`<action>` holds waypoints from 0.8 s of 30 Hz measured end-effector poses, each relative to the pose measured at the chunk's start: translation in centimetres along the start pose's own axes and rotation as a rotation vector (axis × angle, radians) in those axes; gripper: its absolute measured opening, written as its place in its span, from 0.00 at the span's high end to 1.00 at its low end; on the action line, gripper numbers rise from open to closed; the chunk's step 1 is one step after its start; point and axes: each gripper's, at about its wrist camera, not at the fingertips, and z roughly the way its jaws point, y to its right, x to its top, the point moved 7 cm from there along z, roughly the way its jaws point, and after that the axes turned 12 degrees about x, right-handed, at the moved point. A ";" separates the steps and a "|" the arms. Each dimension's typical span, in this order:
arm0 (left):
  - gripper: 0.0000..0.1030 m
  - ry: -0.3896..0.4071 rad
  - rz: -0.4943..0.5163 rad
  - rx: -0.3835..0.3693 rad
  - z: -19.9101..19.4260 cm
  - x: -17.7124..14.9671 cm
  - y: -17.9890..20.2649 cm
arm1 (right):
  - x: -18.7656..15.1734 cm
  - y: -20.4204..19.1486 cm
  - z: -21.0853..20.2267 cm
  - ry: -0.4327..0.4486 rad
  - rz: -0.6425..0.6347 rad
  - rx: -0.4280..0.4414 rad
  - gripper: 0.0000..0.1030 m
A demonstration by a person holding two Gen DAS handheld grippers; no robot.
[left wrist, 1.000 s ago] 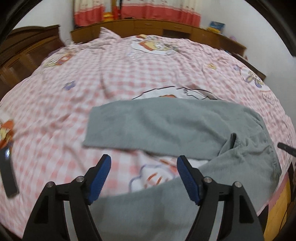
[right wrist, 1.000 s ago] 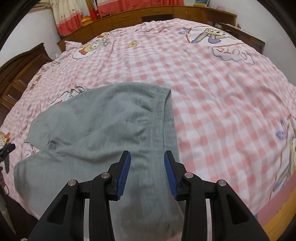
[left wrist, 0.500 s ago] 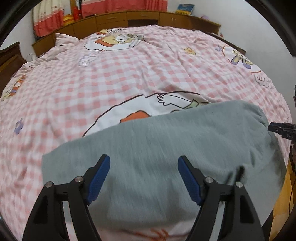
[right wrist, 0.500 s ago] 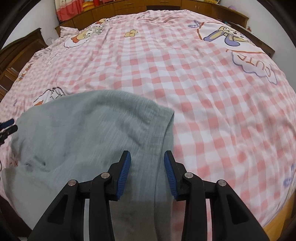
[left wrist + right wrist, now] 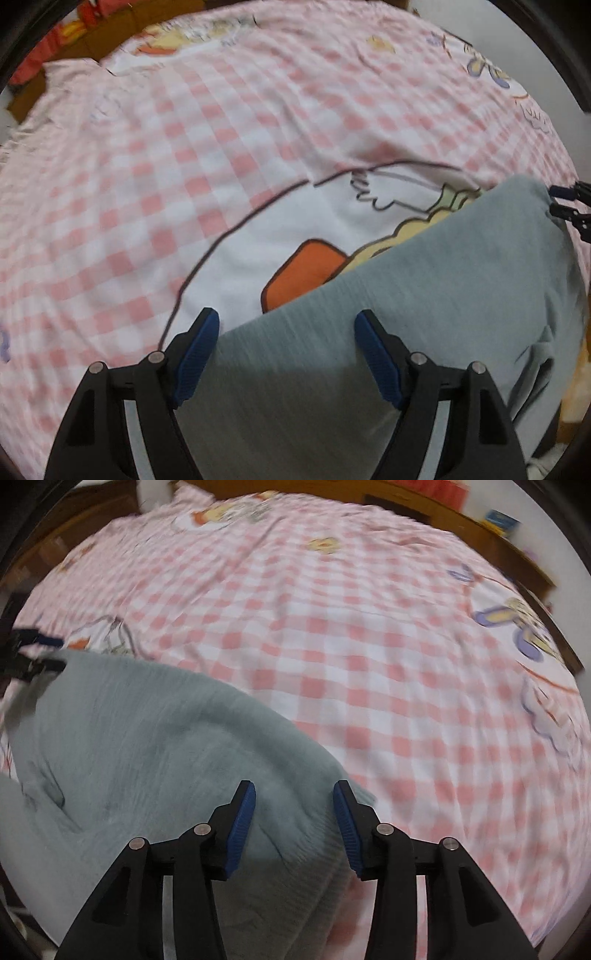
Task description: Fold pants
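Observation:
Grey-green pants (image 5: pixel 424 295) lie spread on a pink checked bedspread (image 5: pixel 221 147). My left gripper (image 5: pixel 286 332) hangs open just above the far edge of one pant leg, its blue pads wide apart over the cloth. In the right wrist view the pants (image 5: pixel 147 746) fill the lower left. My right gripper (image 5: pixel 293 805) hovers over their waistband corner with its jaws opening, the cloth lying under the gap and unpinched. The right gripper's tips (image 5: pixel 569 206) show at the left wrist view's right edge; the left gripper's tips (image 5: pixel 33 653) show at the right wrist view's left edge.
The bedspread (image 5: pixel 369 664) carries cartoon prints, among them an orange patch (image 5: pixel 299 277) beside the pant leg. A wooden headboard and shelf (image 5: pixel 461 513) run behind the bed. Red curtains (image 5: pixel 55 40) hang at the back. The bed's near edge lies at lower right.
Both grippers have swung across the bed and dropped closer to the pants. The left one went from the lower leg to the far leg edge. The right jaws have widened.

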 end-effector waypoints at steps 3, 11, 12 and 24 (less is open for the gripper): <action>0.16 -0.019 0.035 -0.028 0.8 0.0 -0.1 | 0.7 -0.6 1.4 -0.038 -0.042 0.028 0.57; 0.05 -0.068 0.002 -0.069 2.6 -0.9 -0.7 | 2.7 -1.0 3.8 -0.041 -0.124 0.005 0.57; 0.08 -0.066 0.008 -0.090 2.4 -1.1 -0.7 | 2.8 -0.9 4.1 -0.043 -0.124 0.008 0.56; 0.87 0.008 0.033 -0.204 -2.5 -5.6 1.6 | 1.7 -2.3 3.7 0.001 -0.101 0.028 0.94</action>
